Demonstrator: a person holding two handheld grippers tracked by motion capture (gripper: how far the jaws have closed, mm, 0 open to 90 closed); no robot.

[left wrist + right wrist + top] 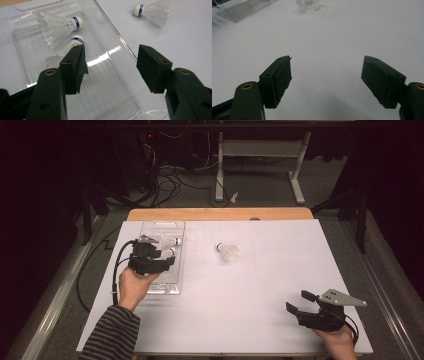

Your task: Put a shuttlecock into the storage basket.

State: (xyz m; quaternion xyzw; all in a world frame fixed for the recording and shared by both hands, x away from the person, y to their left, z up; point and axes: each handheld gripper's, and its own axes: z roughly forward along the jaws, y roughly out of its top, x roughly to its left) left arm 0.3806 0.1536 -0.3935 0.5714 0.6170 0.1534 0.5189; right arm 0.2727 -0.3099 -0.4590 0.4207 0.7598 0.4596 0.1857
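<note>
Item 1: clear, shallow, rectangular plastic tray [165,287], lying on the left part of the white tabletop [250,285], long side running away from the person. Also seen from the left gripper view [105,100].

Item 2: 2 white feather shuttlecocks with blue-banded cork heads, inside the tray at its far end. The farther one [58,25] lies on its side, head toward the tray's inner wall. The nearer one [66,46] lies just beside it, feathers touching or nearly so; its head sits right behind the tip of one pad of the left tongs. From the high view they appear at [167,240] and [165,253].

Item 3: 1 more white feather shuttlecock of the same kind [228,251], lying on its side on the bare tabletop, well apart from the tray toward the middle. Seen also from the left gripper view [152,12] and, far off, from the right gripper view [308,4].

Item 4: left tongs [111,62], black, held over the tray in a hand with a striped sleeve; pads wide apart, nothing between them. High view: [167,260].

Item 5: right tongs [325,80], black, held low at the near right corner of the tabletop; pads wide apart, bare tabletop between them. High view: [296,302].
</note>
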